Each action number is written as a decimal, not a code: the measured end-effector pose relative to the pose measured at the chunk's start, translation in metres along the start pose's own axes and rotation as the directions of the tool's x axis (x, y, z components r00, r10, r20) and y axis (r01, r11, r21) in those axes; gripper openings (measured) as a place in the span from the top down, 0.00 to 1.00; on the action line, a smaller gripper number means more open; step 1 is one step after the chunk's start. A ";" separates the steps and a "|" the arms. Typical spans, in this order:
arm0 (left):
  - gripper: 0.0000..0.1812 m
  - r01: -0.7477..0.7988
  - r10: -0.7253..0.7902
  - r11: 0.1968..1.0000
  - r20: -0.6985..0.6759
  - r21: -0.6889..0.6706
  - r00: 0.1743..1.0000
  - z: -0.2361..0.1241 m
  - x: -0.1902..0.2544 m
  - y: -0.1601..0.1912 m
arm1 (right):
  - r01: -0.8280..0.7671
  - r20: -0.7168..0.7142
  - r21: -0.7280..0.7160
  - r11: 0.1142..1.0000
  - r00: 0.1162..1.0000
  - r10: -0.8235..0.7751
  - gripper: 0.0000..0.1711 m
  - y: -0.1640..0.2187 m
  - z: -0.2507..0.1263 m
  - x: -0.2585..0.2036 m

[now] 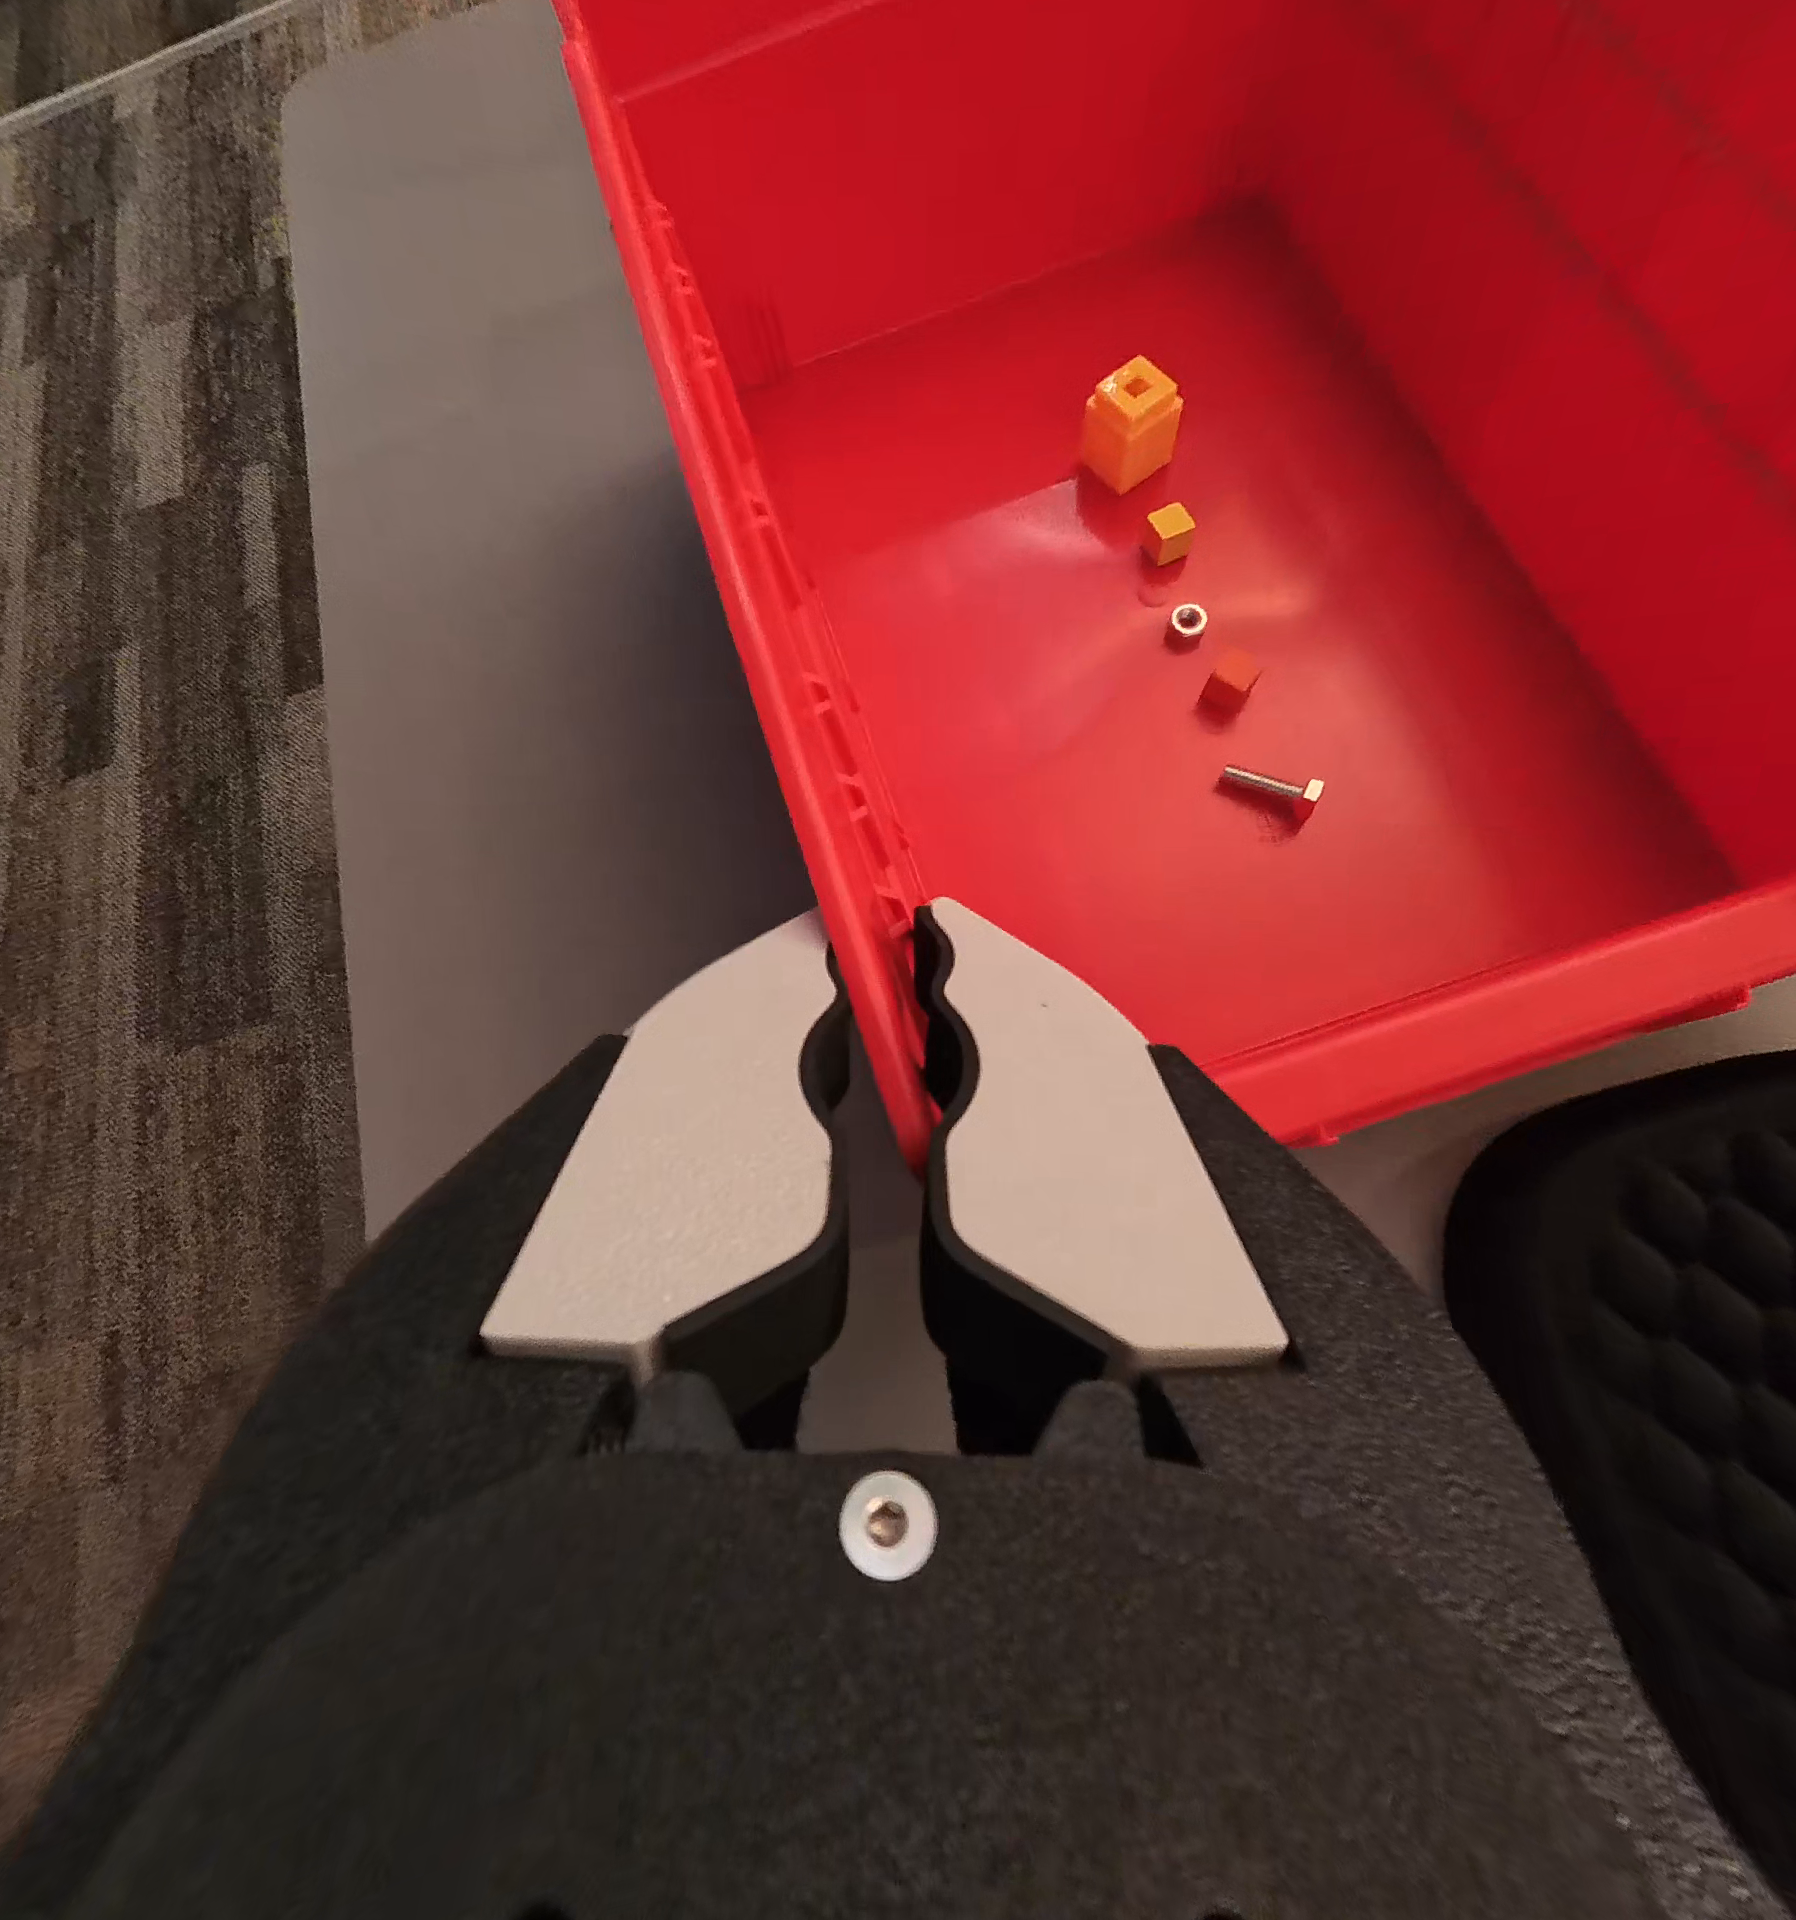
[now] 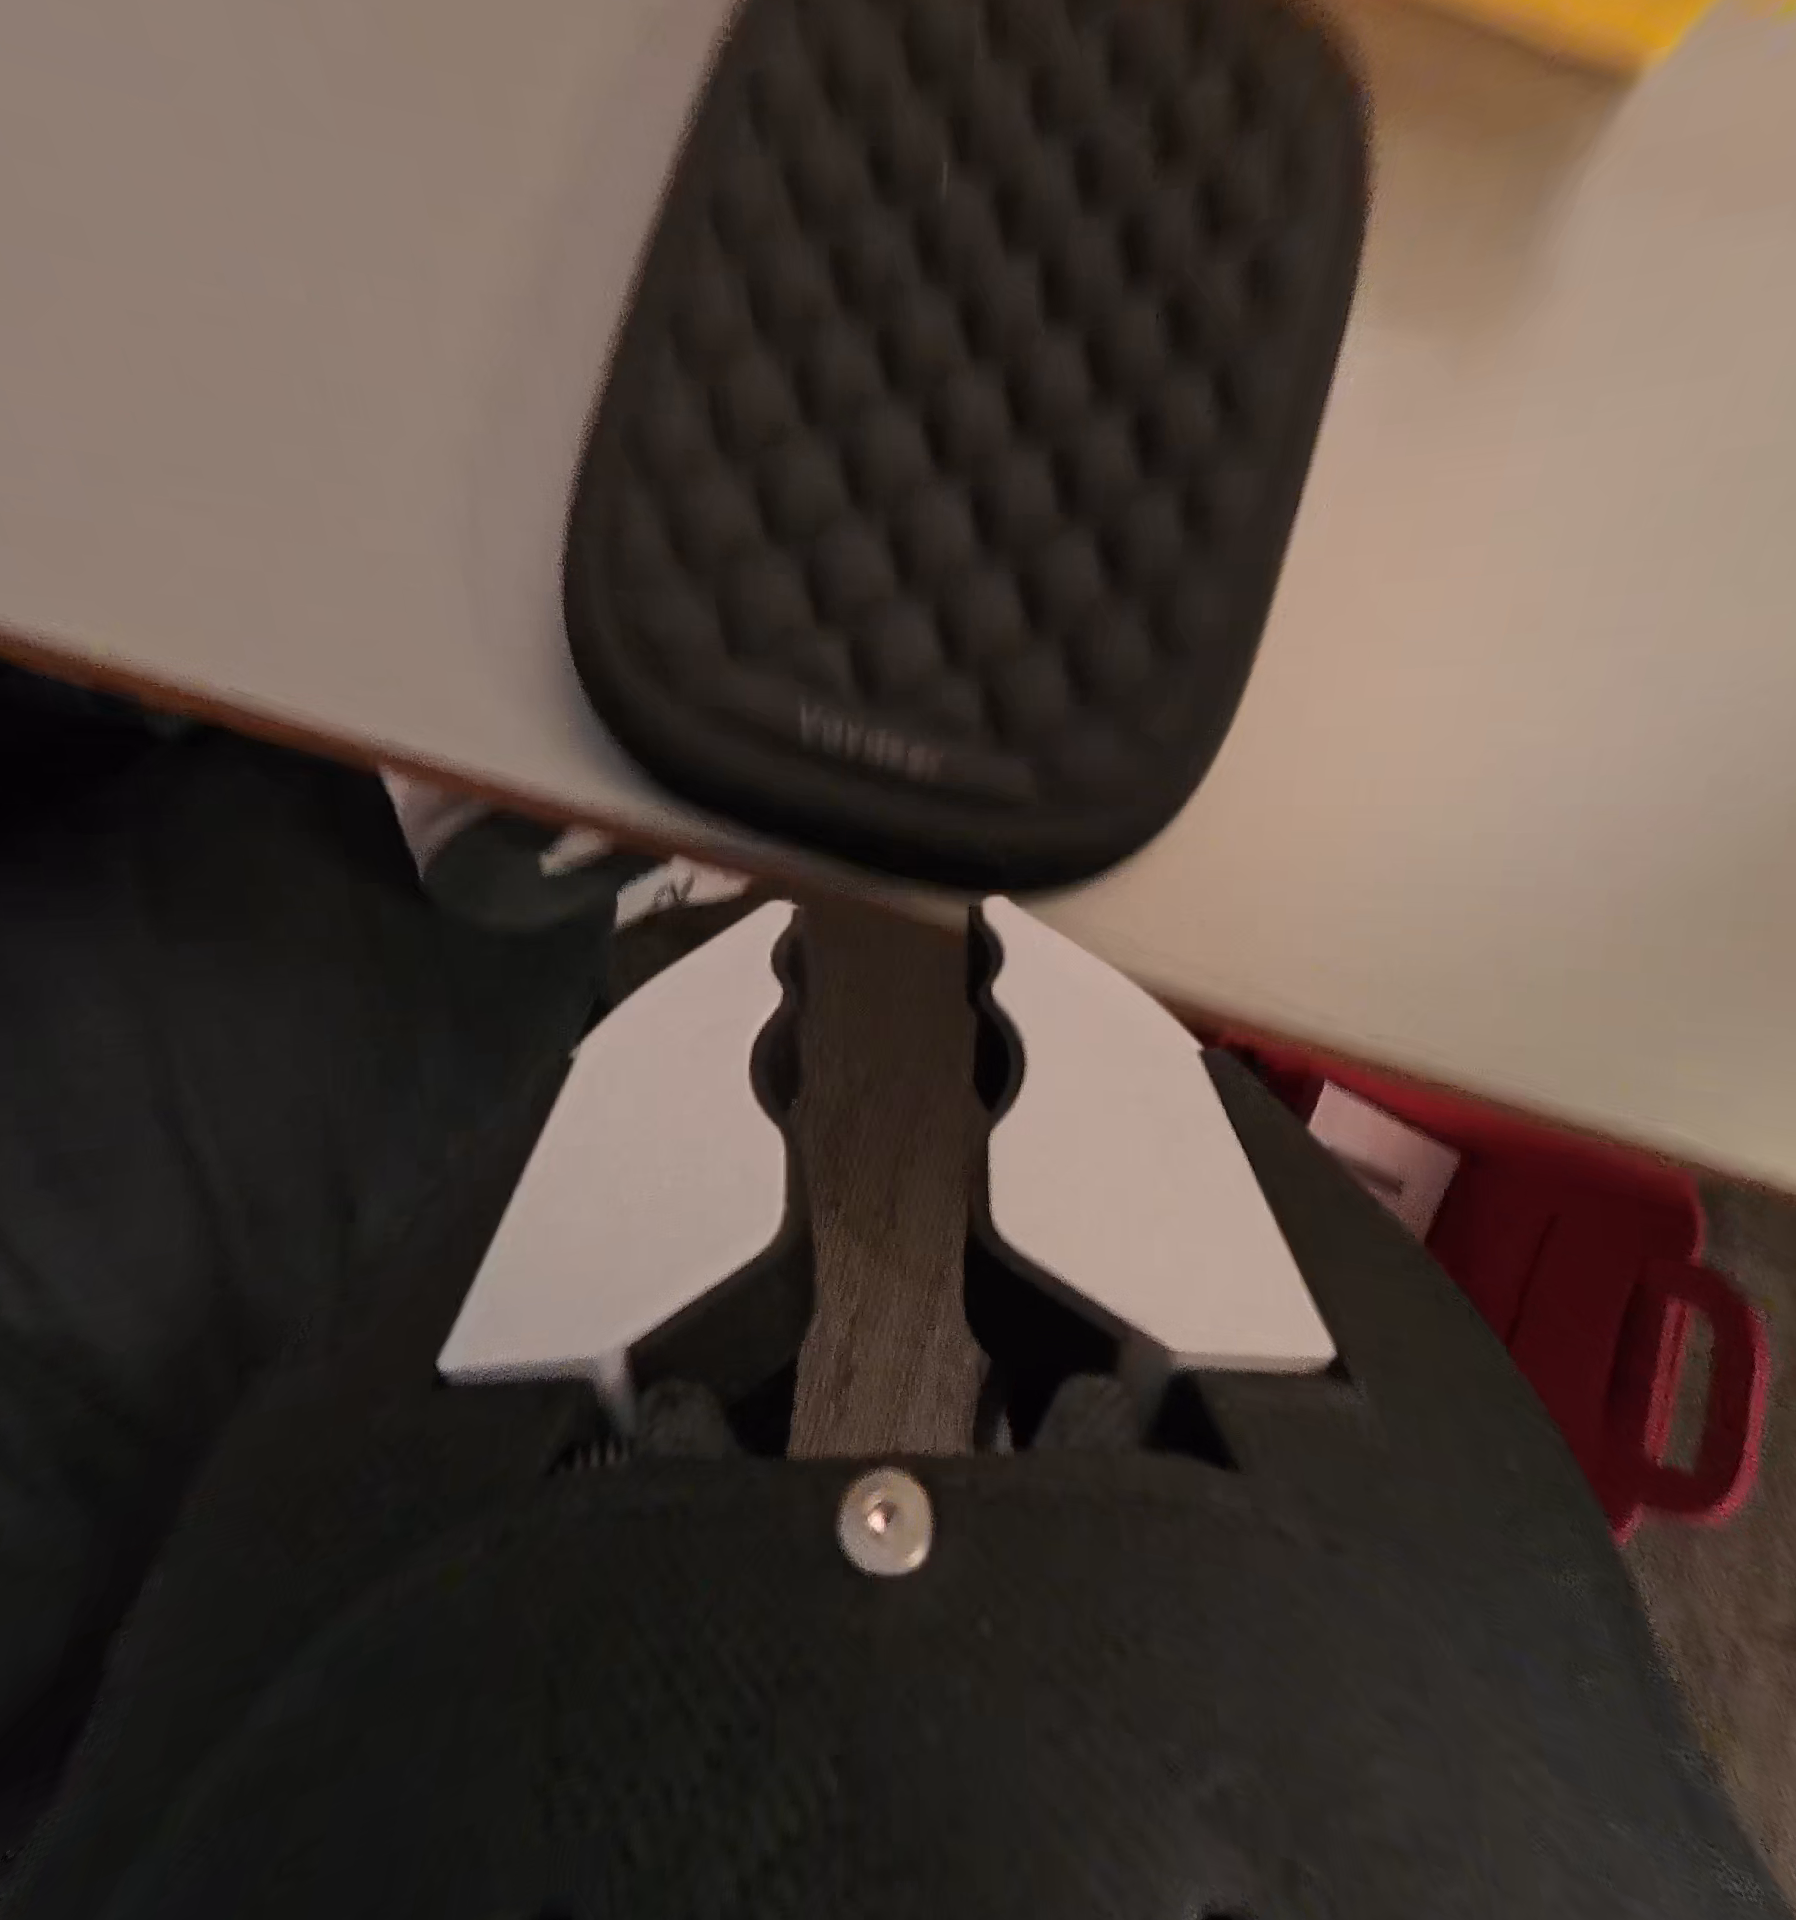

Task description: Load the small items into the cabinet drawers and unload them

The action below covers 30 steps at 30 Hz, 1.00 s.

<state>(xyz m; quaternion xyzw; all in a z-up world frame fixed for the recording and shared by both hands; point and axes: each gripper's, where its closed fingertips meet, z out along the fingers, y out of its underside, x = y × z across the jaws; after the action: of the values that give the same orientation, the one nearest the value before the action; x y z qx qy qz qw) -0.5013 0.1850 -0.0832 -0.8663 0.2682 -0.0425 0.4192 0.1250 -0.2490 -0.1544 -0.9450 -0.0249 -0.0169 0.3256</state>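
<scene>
A red drawer (image 1: 1496, 1049) sits on the grey table (image 1: 458, 520), seen from above. Inside lie an orange hollow block (image 1: 1133, 431), a small orange cube (image 1: 1169, 533), a metal nut (image 1: 1185, 621), a small red cube (image 1: 1229, 681) and a metal bolt (image 1: 1273, 795), in a rough line. My left gripper (image 1: 878, 935) is shut on the drawer's left side wall near its front corner. My right gripper (image 2: 878, 920) is open and empty, over the table's front edge (image 2: 302, 717), just short of a black dimpled pad (image 2: 967, 447). This view is blurred.
The black pad also shows in the left wrist view (image 1: 1683, 1403), right of the drawer's front corner. A red bin with a loop handle (image 2: 1600, 1278) stands on the carpet below the table. A yellow object (image 2: 1642, 26) lies at the far table edge. Dark clothing (image 2: 198, 1039) fills the left. Some 75 cm of space lies between my two pairs of fingers. The small orange cube (image 1: 1169, 533) is about 15 cm from my left fingertips. About 15 cm separates my left fingertips from the orange hollow block (image 1: 1133, 431).
</scene>
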 end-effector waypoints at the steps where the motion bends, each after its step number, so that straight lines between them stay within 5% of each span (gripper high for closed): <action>1: 0.95 -0.007 0.007 1.000 0.006 0.002 1.000 0.000 0.000 0.000 | 0.011 -0.001 0.054 0.998 1.000 -0.011 0.80 -0.020 -0.003 0.003; 7: 0.84 0.021 -0.025 0.998 0.071 0.061 0.997 -0.012 -0.008 -0.002 | -0.052 -0.138 0.414 0.909 0.983 0.120 0.64 -0.162 -0.010 0.087; 10: 0.83 0.057 -0.073 0.984 0.092 0.167 0.993 -0.036 -0.009 -0.006 | -0.147 -0.134 0.438 0.887 0.965 0.226 0.63 -0.198 0.011 0.137; 15: 0.86 0.013 -0.056 0.960 0.146 0.279 0.988 -0.081 -0.007 -0.003 | -0.226 -0.224 0.253 0.941 0.932 0.284 0.64 -0.189 0.071 0.190; 16: 0.86 0.009 -0.054 0.957 0.149 0.289 0.987 -0.088 -0.006 -0.002 | -0.247 -0.189 0.224 0.943 0.938 0.290 0.68 -0.186 0.083 0.189; 18: 0.87 0.008 -0.052 0.954 0.139 0.300 0.989 -0.100 -0.002 0.000 | -0.251 -0.125 0.191 0.949 0.953 0.277 0.96 -0.183 0.097 0.185; 19: 0.88 0.003 -0.045 0.953 0.133 0.302 0.990 -0.105 0.001 0.001 | -0.263 -0.114 0.202 0.943 0.950 0.289 0.98 -0.184 0.099 0.186; 30: 0.89 -0.091 0.045 0.928 0.135 0.361 0.990 -0.137 0.033 -0.003 | -0.352 -0.101 0.202 0.914 0.921 0.377 0.98 -0.175 0.094 0.228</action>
<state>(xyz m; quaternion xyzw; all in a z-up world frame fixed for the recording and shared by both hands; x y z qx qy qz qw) -0.5128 0.0733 0.0021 -0.7641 0.2588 -0.0231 0.5905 0.3441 -0.0452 -0.1103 -0.8962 0.1730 -0.0188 0.4081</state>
